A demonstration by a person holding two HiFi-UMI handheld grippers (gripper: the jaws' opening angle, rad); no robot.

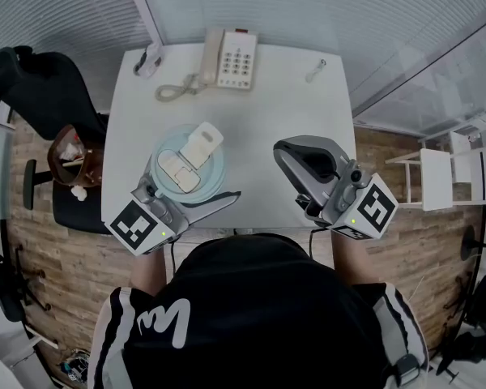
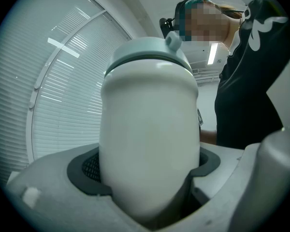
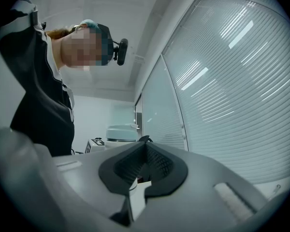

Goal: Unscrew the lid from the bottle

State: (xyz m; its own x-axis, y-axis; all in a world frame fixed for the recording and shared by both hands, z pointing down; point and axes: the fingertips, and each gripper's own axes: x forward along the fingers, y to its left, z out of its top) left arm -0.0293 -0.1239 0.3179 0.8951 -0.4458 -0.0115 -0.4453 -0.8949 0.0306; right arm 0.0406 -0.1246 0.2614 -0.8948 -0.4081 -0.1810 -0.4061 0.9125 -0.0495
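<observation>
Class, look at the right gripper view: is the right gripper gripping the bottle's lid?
No: the right gripper has its jaws shut together with nothing between them, apart from the lid.

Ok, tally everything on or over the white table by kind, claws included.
Desk telephone: 1
White bottle: 1
Small unidentified items: 2
Claws: 2, left claw clamped on the white bottle, right claw shut and empty
Total: 6

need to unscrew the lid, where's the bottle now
In the head view the white bottle with the pale blue lid is at the white table's near left, upright in the left gripper's jaws, the beige desk telephone beyond it.
</observation>
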